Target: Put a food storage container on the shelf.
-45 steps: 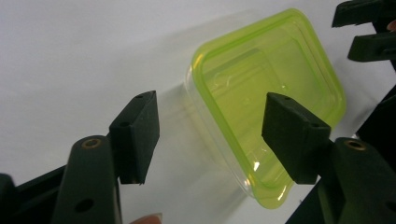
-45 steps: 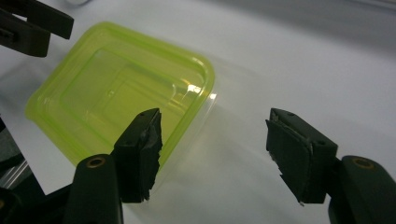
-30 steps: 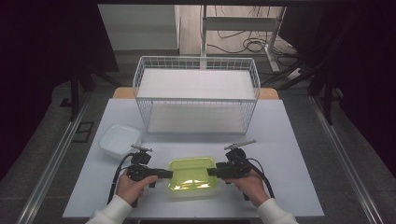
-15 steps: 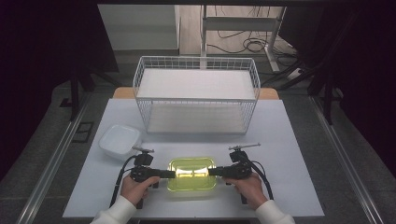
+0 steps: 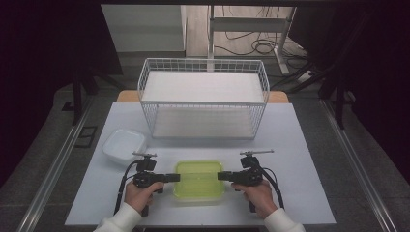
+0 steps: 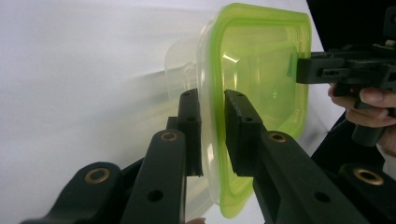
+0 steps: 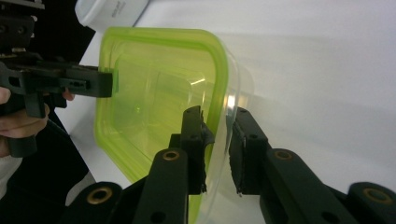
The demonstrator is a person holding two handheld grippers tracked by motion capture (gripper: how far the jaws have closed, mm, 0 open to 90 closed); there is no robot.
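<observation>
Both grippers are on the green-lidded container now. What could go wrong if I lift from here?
The left gripper and right gripper pinch only the thin lid rim of the green-lidded container, at opposite ends. Their jaws have just been closing; uneven lifting may tilt it. The lid might pop off the clear tub. The wire basket stands close behind, so a forward swing could hit it.

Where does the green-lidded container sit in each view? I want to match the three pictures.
High view: green-lidded container at bottom centre, between both claws.
Left gripper view: it fills upper centre, rim between the near jaws.
Right gripper view: it stands centre-left, rim between the near jaws.
Shared landmark: the white table.
</observation>
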